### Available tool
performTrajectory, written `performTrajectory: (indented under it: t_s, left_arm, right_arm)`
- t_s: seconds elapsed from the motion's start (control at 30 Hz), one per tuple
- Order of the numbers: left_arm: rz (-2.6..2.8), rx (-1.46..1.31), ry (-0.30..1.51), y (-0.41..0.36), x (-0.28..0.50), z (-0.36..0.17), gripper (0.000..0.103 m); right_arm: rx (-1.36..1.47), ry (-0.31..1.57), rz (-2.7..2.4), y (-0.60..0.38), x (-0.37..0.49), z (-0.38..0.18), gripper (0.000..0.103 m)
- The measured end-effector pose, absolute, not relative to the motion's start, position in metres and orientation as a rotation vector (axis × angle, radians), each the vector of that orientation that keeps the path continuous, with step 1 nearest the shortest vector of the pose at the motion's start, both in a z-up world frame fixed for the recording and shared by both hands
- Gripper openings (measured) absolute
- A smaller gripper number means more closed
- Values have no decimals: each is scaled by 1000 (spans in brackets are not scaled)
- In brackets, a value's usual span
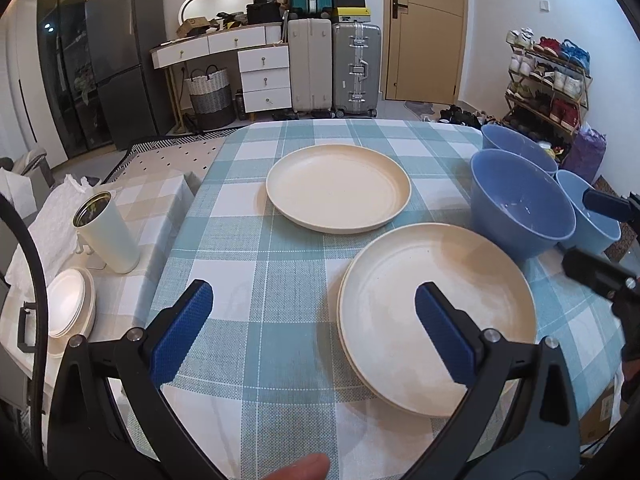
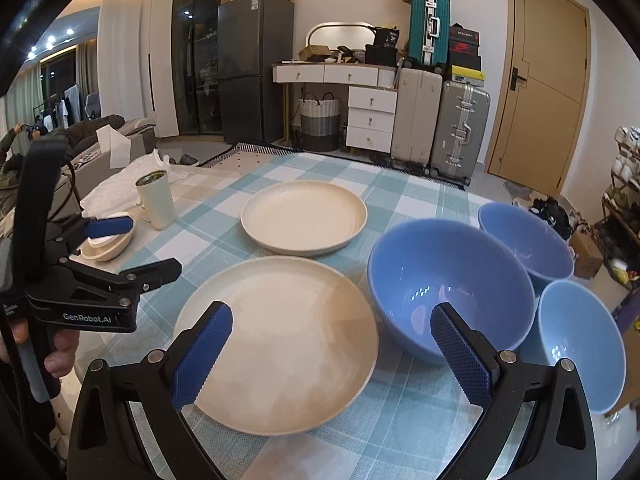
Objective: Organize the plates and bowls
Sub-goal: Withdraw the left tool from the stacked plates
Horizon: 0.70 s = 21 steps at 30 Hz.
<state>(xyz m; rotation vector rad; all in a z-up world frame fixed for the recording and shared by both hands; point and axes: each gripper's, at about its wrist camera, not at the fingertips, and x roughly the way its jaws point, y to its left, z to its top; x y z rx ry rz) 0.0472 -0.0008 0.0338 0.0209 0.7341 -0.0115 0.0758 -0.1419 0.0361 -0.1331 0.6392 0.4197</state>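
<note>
A lived-in home: fridge [image 2: 256, 68], suitcases [image 2: 460, 128], shoe rack [image 1: 548, 80] and checked-cloth table [image 1: 280, 264].

The left gripper [image 1: 312, 332] stands with its jaws spread wide and nothing between the blue pads [image 1: 182, 334], pointing forward and downward. The right gripper [image 2: 332, 354] is likewise wide apart and holds nothing. A hand [image 2: 60, 354] wraps the left gripper's handle; what seems a fingertip [image 1: 300, 468] shows below its jaws.
</note>
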Motion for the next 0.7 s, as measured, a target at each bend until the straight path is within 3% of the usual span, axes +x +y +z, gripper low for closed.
performTrajectory:
  t_s: [0.7]
  left_arm:
    - [19,45,697,-4,94,75,101]
  right_arm:
    - [-77,614,458,-161,153,108,102]
